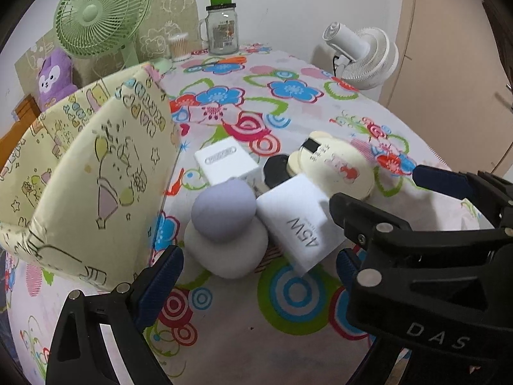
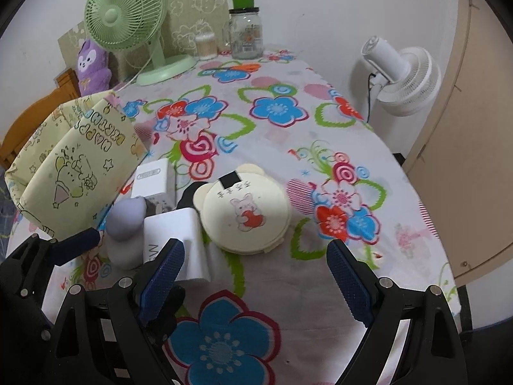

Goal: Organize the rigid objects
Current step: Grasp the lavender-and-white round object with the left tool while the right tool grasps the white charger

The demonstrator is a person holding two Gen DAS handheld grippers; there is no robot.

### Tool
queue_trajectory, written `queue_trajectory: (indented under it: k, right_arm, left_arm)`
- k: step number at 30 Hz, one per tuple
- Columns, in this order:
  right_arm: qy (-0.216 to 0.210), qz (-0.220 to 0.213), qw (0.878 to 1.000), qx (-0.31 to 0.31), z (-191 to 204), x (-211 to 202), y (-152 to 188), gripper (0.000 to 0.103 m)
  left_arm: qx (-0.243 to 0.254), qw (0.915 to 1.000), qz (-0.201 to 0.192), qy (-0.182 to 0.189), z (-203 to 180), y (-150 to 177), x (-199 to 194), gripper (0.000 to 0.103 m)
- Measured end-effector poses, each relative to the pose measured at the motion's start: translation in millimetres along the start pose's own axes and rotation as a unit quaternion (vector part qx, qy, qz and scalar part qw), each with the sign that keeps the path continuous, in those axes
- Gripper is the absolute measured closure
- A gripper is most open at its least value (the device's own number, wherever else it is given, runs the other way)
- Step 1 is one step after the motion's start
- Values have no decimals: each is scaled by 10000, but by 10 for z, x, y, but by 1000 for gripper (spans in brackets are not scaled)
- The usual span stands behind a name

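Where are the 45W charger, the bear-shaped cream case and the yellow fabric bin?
45W charger [image 1: 299, 221], left wrist view, on its printed white face.
bear-shaped cream case [image 2: 245, 208], right wrist view, on the lid's rabbit drawing.
yellow fabric bin [image 1: 105, 176], left wrist view, on its front wall.

The tablecloth [image 2: 288, 128] is matt printed cloth. The storage bag [image 1: 105, 166] looks like smooth coated fabric. The 45W charger [image 1: 301, 221] is smooth white plastic. The gripper fingers [image 2: 349, 276] carry knurled blue pads; the jar [image 2: 247, 37] is glossy glass.
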State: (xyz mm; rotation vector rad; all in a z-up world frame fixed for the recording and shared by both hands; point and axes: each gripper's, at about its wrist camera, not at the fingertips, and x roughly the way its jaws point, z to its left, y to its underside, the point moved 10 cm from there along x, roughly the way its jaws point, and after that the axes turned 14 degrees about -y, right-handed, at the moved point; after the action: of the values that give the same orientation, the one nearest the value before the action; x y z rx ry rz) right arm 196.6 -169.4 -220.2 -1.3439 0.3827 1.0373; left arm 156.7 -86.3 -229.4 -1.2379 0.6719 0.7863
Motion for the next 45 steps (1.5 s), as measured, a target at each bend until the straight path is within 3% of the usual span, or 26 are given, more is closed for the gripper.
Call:
queue_trajectory:
  k: [15,19,23,35,41,45]
  right_arm:
    - [-202,222,9988,-390,377,197,58,12]
    - [-276,318,9986,-325,413,300,119,26]
    - [-442,320,9981,-290,465,329,145,52]
    - [-204,120,9995,-211,320,97,127,52]
    - [-119,-6,9999,-39,163,-39,127,53]
    - [-90,-35,9999,33,94,-58,118,53]
  left_arm:
    - [4,9999,89,77,131,126,99,5]
    - [27,10000,23,85,128,130,90,5]
    - [9,9999,23,133,127,141,88,6]
    - [-200,9998,15,80,134,46,122,9]
    - [-264,9996,-65,-91,115,-31,138,25]
    - [-219,9997,-139,-21,62,-52,105,47]
